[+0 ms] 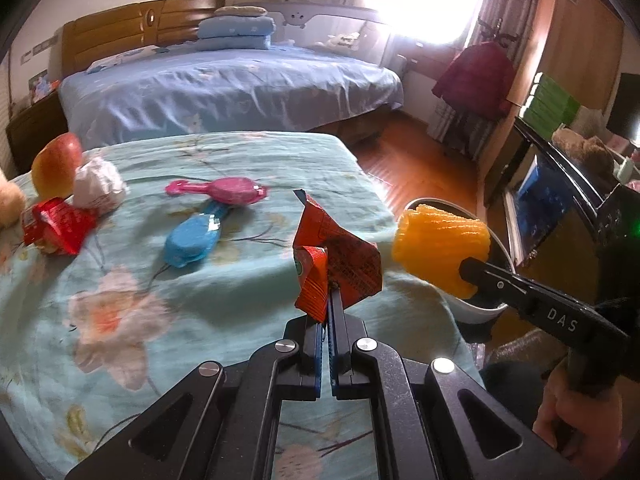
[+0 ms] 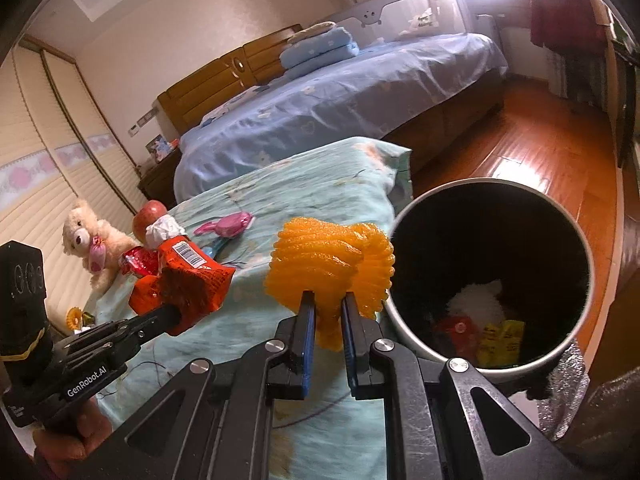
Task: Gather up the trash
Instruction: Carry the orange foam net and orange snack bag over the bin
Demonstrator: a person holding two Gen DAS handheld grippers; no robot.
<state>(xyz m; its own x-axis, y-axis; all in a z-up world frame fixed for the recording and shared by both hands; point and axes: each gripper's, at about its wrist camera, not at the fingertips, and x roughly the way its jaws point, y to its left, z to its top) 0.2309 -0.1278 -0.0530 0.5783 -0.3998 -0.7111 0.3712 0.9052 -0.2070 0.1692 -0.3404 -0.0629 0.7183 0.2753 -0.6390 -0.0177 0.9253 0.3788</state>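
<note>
**Orange wrapper and yellow foam net held beside the bin**

Orange foil fills the left gripper (image 1: 329, 300): its jaws are pressed together on a crumpled orange snack wrapper (image 1: 336, 260), which stands up above the table (image 1: 120, 320), covered in a pale green flowered cloth. In the right wrist view a barcode shows on the wrapper's upper flap; its small print is too blurred to read. The left gripper's body carries the words "GenRobot.AI".

The right gripper (image 2: 329, 316) pinches a yellow-orange foam fruit net (image 2: 332, 264), its jaws squeezing the net's lower part, just beside the rim of a round bin (image 2: 404, 320) that stands off the table's edge. In the left wrist view the right gripper's arm reads "DAS". Inside the dark bin lie a white crumpled piece (image 2: 476, 300), a red piece and a yellow packet (image 2: 502, 340).

Farther along the table lie a blue wrapped item (image 1: 192, 236) and a pink wrapped item (image 1: 224, 190), touching end to end. Beyond, at the left edge, are a red wrapper (image 1: 56, 226), a white crumpled paper (image 1: 98, 186), an apple (image 1: 56, 164) and a teddy bear (image 2: 92, 240).

Behind the table stands a bed (image 1: 224, 88) with blue bedding.
</note>
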